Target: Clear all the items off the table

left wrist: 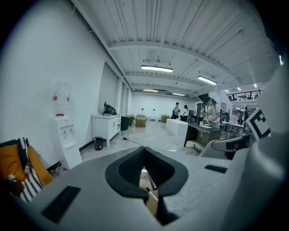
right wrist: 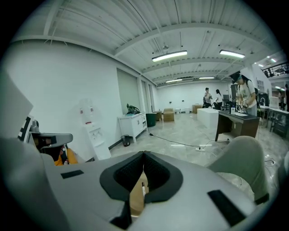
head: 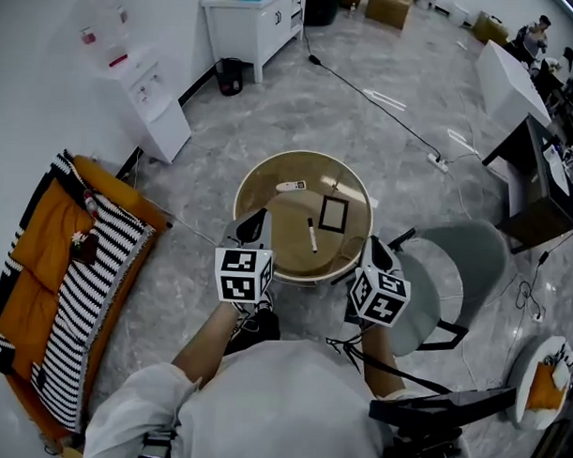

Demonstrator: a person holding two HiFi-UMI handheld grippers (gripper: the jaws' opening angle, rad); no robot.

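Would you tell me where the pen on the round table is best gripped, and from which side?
Grip the pen at mid-barrel, coming down from the table's near edge. It lies flat, its length running roughly near to far with bare tabletop either side, so jaws would likely close across its width.

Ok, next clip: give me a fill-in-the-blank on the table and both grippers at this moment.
1. The wooden table has a ___ top.
2. In the head view, the pen lies to the ___ of the black-framed board.
3. The white remote lies toward the table's ___ edge, as seen from the person.
4. The left gripper and right gripper both have their jaws ___, holding nothing.

Missing words: round; left; far; shut
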